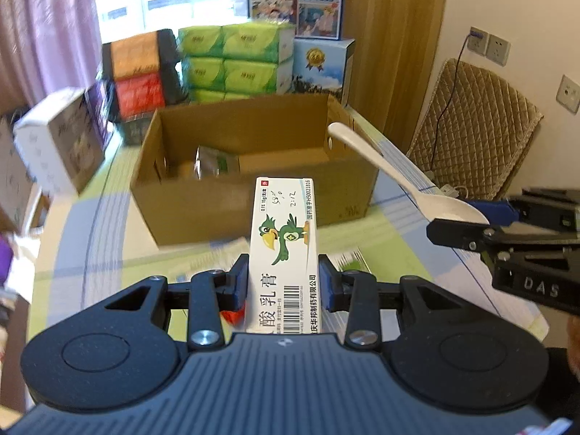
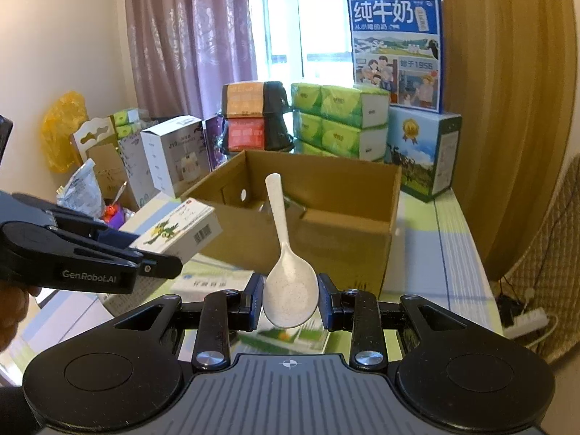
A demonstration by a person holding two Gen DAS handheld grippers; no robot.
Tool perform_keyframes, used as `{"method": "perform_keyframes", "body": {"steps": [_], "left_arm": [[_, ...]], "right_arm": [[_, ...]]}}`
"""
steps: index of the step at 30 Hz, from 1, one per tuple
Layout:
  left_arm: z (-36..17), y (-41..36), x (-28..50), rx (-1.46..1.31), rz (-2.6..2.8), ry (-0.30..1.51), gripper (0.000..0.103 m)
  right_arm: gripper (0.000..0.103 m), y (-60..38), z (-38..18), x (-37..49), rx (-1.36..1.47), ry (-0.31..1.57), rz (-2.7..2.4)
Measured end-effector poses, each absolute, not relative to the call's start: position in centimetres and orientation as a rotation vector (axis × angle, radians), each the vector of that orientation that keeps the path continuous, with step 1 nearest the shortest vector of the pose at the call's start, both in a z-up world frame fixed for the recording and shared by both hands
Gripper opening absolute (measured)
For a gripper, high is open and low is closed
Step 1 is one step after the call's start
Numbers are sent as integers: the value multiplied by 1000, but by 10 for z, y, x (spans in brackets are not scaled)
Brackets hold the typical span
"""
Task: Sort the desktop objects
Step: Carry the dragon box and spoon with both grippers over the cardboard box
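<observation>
Ointment box [image 1: 282, 250] is clamped in the left claw [image 1: 284, 282]; white spoon [image 2: 288, 290] is clamped by its bowl in the right claw [image 2: 290, 302]. Both are in transit; the cardboard carton [image 2: 308, 224] lies ahead of each claw. Next: carry over its rim, then release.

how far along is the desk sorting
Partly done: a green packet already lies inside the cardboard box. In hand: the left tool grips an ointment box, the right tool a white spoon, both short of the box. Left: flat packets on the table.
</observation>
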State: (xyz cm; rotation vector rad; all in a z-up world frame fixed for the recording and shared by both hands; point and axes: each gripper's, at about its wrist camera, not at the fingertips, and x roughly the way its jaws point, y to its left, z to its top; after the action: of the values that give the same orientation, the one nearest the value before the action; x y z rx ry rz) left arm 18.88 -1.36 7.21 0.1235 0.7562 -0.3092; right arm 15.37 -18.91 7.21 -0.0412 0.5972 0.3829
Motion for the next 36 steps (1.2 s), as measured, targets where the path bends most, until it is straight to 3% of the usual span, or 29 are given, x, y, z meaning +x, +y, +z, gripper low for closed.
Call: {"method": "perform_keyframes", "body": {"steps": [12, 36], "left_arm": [[95, -14, 292, 131, -318, 805, 33], [71, 5, 380, 41, -263, 881, 33]], "right_arm": [[29, -192, 94, 264, -83, 645, 358], [29, -208, 69, 346, -4, 768, 281]]}}
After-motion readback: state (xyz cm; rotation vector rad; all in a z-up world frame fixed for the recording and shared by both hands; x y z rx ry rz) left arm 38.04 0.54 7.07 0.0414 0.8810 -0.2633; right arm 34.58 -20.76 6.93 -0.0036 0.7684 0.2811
